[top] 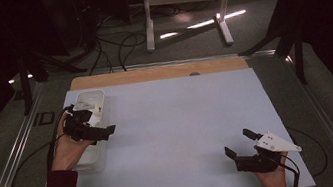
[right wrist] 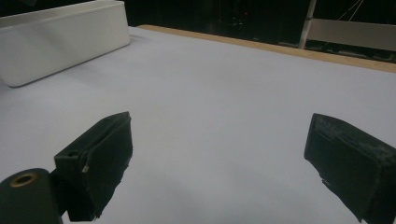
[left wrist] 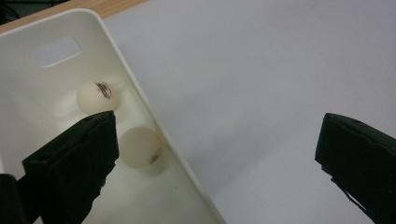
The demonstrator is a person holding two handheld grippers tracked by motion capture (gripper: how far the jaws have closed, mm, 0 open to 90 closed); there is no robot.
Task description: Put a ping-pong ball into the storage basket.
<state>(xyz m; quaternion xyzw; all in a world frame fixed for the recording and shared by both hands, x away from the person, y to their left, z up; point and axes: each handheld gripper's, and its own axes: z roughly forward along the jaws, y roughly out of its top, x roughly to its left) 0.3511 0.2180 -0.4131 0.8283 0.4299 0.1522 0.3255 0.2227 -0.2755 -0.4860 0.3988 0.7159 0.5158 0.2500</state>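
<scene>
Bench [top: 174, 122] carries one white tray [top: 94, 153] at its nine o'clock edge. Over the tray's right wall hangs the left gripper [top: 104, 128], jaws wide apart and holding nothing. Two white balls lie inside the tray: one [left wrist: 97, 96] at eleven o'clock of the left jaw, the other [left wrist: 140, 146] just beside it. Right gripper [top: 240, 143], at five o'clock, gapes empty too.
</scene>
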